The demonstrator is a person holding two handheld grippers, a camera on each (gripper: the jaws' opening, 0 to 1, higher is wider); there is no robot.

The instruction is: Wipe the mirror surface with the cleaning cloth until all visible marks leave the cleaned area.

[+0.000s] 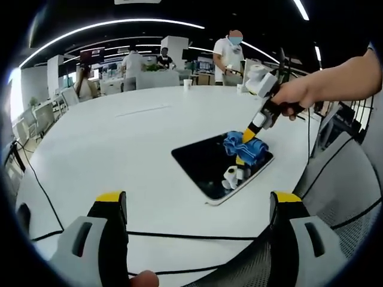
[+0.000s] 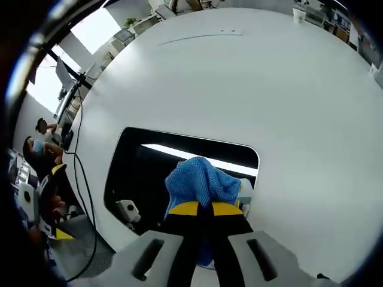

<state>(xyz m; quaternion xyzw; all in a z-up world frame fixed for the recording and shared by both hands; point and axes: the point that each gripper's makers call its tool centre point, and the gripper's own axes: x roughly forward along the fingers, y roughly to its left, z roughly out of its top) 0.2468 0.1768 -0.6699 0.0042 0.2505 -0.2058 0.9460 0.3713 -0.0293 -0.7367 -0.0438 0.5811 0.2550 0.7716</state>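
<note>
An open-plan office, ceiling strip lights overhead, and a broad white table (image 1: 119,149) under your hands. Your right gripper (image 2: 205,209) has its yellow-tipped jaws pinched together on the cleaning cloth (image 2: 200,179), a bunched blue wad that bulges up just ahead of the tips and presses down on the mirror (image 2: 143,173). In the left gripper view that same right gripper (image 1: 246,136) comes in from the right, held in your hand (image 1: 296,95), slanting down so its tip meets the cloth (image 1: 244,145) on the far right part of the mirror (image 1: 200,161). The mirror lies flat on the table, a dark rounded rectangle with a pale rim, reflecting a bright ceiling strip and the gripper itself. The cloth sits toward one long edge of the glass, covering only a small patch; most of the dark surface lies bare beside it.

Your left gripper (image 1: 200,209) hangs back, near the table's near edge, jaws spread wide with nothing between them, the mirror well ahead of the tips. A black cable (image 1: 191,236) runs across the table between those jaws and the mirror. Beyond the table, several people (image 1: 230,54) stand among desks, and a paper cup (image 1: 187,84) sits near the far edge.
</note>
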